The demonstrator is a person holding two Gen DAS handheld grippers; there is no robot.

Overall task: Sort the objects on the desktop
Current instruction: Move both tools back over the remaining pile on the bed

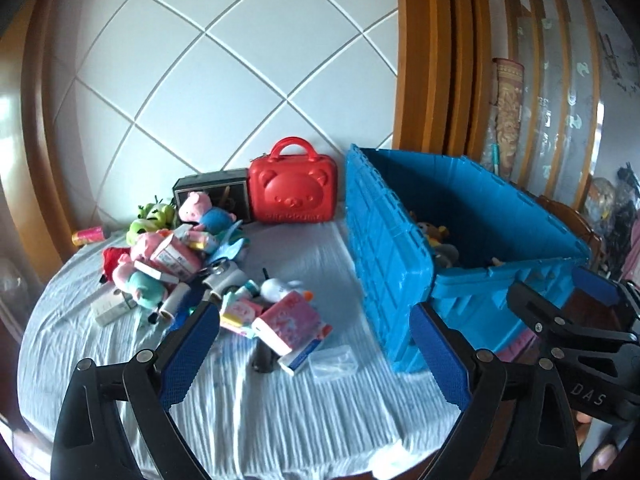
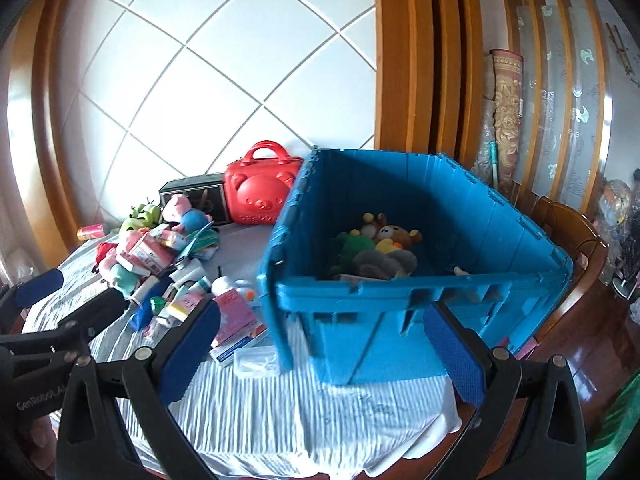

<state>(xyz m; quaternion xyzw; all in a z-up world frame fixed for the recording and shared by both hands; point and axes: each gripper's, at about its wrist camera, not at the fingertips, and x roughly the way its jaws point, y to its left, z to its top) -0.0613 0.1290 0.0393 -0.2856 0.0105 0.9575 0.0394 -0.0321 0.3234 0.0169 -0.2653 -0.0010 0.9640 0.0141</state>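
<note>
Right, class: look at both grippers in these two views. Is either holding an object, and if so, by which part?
Nothing is held. The left gripper and the right gripper both have their jaws wide open and bare, above the striped cloth.

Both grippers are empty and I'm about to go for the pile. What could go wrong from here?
The pile is tangled, so a grab may drag neighbours or catch the cloth. The clear box lies beside the blue bin, so a finger may hit the wall. The right gripper near the left gripper could collide.
</note>
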